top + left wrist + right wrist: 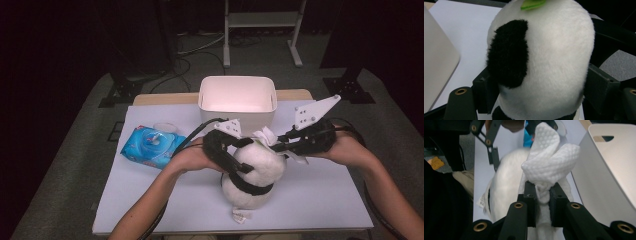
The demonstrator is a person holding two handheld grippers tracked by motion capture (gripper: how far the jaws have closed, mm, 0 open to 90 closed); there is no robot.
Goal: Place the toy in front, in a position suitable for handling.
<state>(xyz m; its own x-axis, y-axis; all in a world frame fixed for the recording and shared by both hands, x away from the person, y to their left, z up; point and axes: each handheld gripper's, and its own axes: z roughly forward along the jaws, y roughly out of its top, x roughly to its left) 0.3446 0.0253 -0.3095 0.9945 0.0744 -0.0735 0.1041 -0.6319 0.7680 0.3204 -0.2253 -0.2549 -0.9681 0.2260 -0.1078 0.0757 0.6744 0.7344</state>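
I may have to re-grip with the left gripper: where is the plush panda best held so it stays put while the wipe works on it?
Hold the plush panda across its rounded head, coming in from the person's left, as the left gripper does now: jaws straddle the sides, leaving the top free for the wipe pinched in the right gripper. The soft, round body would likely slip from a shallower pinch.

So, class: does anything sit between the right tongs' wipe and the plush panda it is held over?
Nothing visible does. The right tongs pinch the white wipe directly above the panda, held by the left tongs.
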